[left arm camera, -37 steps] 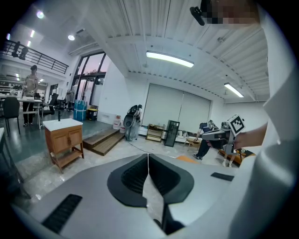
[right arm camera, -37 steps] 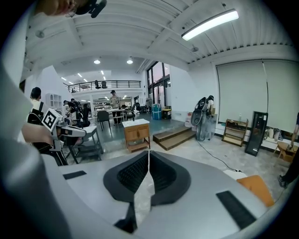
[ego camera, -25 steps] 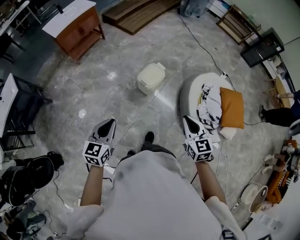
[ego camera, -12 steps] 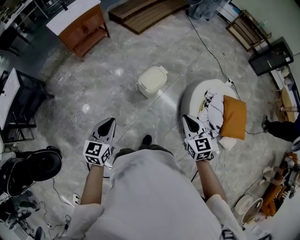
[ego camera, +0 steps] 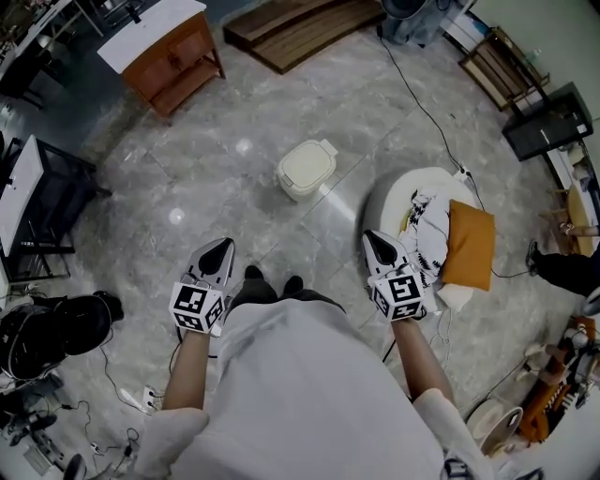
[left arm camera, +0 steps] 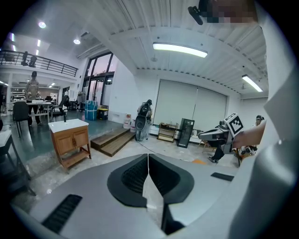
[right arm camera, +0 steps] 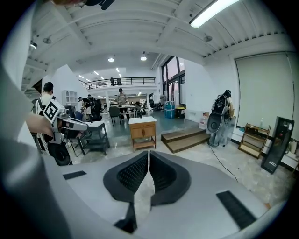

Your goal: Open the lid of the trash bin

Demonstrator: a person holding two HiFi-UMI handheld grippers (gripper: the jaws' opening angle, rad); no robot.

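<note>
I am standing on a floor of glossy grey marble tiles (ego camera: 211, 183) in a big open hall with a white ribbed ceiling and long strip lights (left arm camera: 180, 49).

My left tongs (ego camera: 221, 246) and my right tongs (ego camera: 372, 237) are both held out low in front of me, each pressed fully together with nothing in its grip (each gripper view shows the dark ribbed pads meeting along one thin line).

The small cream plastic trash bin (ego camera: 306, 170) sits on the floor ahead of me, between the lines of the two tongs and well apart from both. Its lid is down. The stretch of floor between it and the tongs is bare tile, with only the toes of my dark shoes (ego camera: 253, 274) showing just below.

To the right of the bin, near my right tongs, lies a round white floor cushion (ego camera: 394, 192) carrying an orange pillow (ego camera: 469, 242) and a black-and-white patterned cloth (ego camera: 424, 220). A thin black cable (ego camera: 419, 103) runs across the tiles to it, passing the bin on the right.

Further off stand a small wooden cabinet with a white top (ego camera: 173, 56) and a low brown wooden step (ego camera: 295, 23). A black metal rack (ego camera: 52, 202) and a black bag (ego camera: 82, 323) are on my left.
</note>
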